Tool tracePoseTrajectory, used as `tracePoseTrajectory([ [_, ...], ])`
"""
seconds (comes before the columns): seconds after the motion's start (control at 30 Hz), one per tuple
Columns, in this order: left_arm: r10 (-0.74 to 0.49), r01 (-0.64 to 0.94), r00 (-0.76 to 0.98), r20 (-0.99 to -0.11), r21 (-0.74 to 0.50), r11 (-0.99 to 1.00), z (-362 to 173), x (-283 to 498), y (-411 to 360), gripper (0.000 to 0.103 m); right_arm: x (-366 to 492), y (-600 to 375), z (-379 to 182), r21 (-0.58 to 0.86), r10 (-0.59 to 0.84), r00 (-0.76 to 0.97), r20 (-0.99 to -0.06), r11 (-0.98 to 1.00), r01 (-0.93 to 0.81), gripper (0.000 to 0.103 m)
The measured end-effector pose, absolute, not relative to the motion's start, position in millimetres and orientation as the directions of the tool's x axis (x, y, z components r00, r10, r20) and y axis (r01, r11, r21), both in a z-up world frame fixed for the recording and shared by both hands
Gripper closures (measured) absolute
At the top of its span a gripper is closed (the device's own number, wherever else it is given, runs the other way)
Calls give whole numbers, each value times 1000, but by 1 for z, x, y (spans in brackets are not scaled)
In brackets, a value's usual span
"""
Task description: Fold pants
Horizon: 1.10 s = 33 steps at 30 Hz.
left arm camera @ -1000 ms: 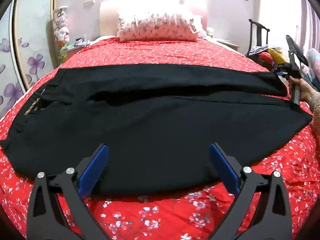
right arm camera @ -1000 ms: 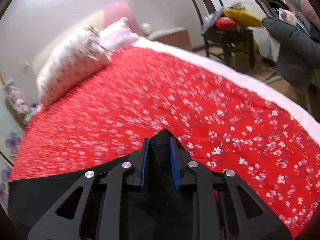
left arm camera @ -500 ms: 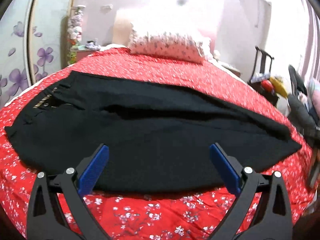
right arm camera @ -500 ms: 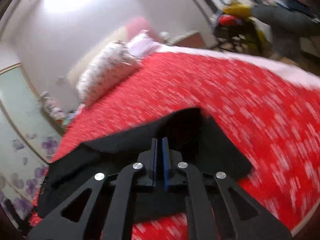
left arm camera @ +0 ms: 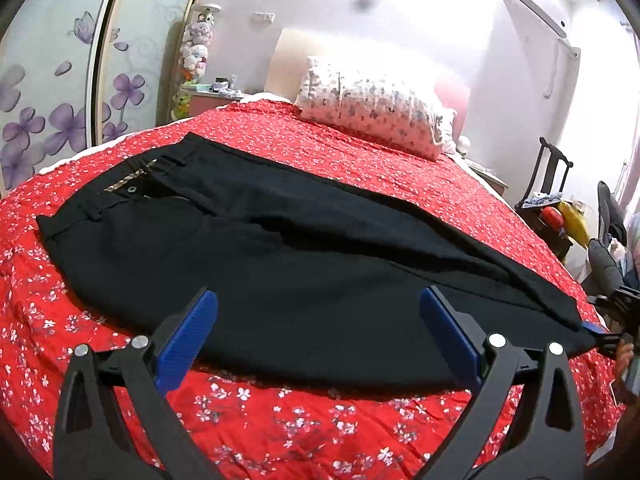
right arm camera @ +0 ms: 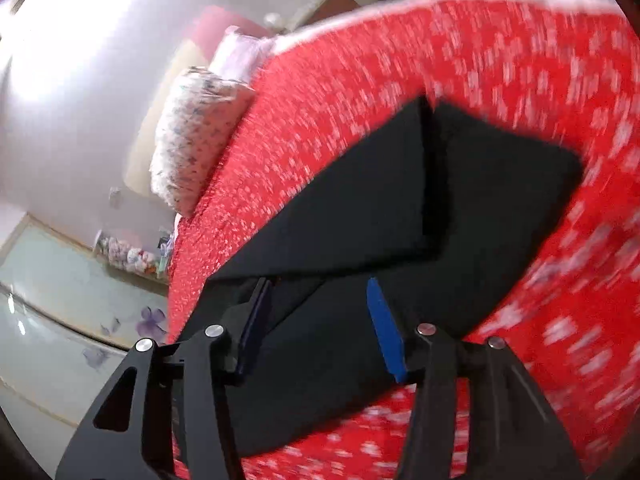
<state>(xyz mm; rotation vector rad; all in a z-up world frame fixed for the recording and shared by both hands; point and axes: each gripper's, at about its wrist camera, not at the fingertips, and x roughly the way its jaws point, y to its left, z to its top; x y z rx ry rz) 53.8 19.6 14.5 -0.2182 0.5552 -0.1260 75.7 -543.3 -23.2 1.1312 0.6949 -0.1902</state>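
Black pants (left arm camera: pixel 320 264) lie flat on the red flowered bedspread (left arm camera: pixel 280 420), waistband (left arm camera: pixel 132 188) at the left and both legs running to the right. My left gripper (left arm camera: pixel 318 320) hovers over the near edge of the pants, open wide, with nothing pinched. My right gripper (left arm camera: pixel 604 332) shows at the far right by the leg hems. In the blurred right wrist view the right gripper (right arm camera: pixel 320 320) has its jaws opening over the leg ends (right arm camera: pixel 480 184). Black cloth lies under and between the blue pads (right arm camera: pixel 384 328), but they do not press on it.
A flowered pillow (left arm camera: pixel 376 120) sits at the head of the bed. A wardrobe door with purple flowers (left arm camera: pixel 52 100) stands on the left. A dark chair with clutter (left arm camera: pixel 556 208) stands past the bed's right edge. Bare bedspread stretches between pants and pillow.
The right gripper, shut on the leg hem before, has swung round, rolled and parted its jaws, letting the hem go. The left gripper rolled and shifted a little, still open.
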Motion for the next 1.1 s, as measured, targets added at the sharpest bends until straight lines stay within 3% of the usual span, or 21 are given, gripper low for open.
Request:
tracePoseTrajectory([
  [0.1, -170, 67, 837, -521, -211, 975, 13, 54, 21, 2, 89, -543, -42, 730, 145, 739, -658, 361, 580, 56],
  [0.33, -172, 71, 826, -537, -205, 976, 10, 56, 25, 2, 97, -546, -52, 704, -26, 739, -674, 282, 652, 61],
  [0.4, -178, 72, 822, -540, -211, 975, 10, 58, 25, 2, 100, -546, -52, 698, -58, 744, -666, 303, 649, 88],
  [0.43, -179, 73, 821, -542, -211, 975, 10, 58, 25, 2, 99, -549, -52, 722, -56, 769, -637, 306, 620, 93],
  [0.7, -176, 71, 819, -547, -207, 976, 8, 58, 23, 2, 36, -571, -24, 821, -115, 882, -458, 325, 469, 98],
  [0.8, -178, 65, 819, -545, -219, 974, 9, 59, 24, 2, 12, -569, -24, 832, -134, 893, -429, 327, 449, 98],
  [0.97, -172, 60, 827, -535, -220, 974, 11, 57, 25, 2, -5, -563, -65, 805, -116, 832, -543, 211, 554, 99],
  [1.1, -167, 59, 826, -539, -211, 976, 11, 55, 23, 2, 8, -557, -52, 738, -122, 794, -595, 309, 600, 98],
])
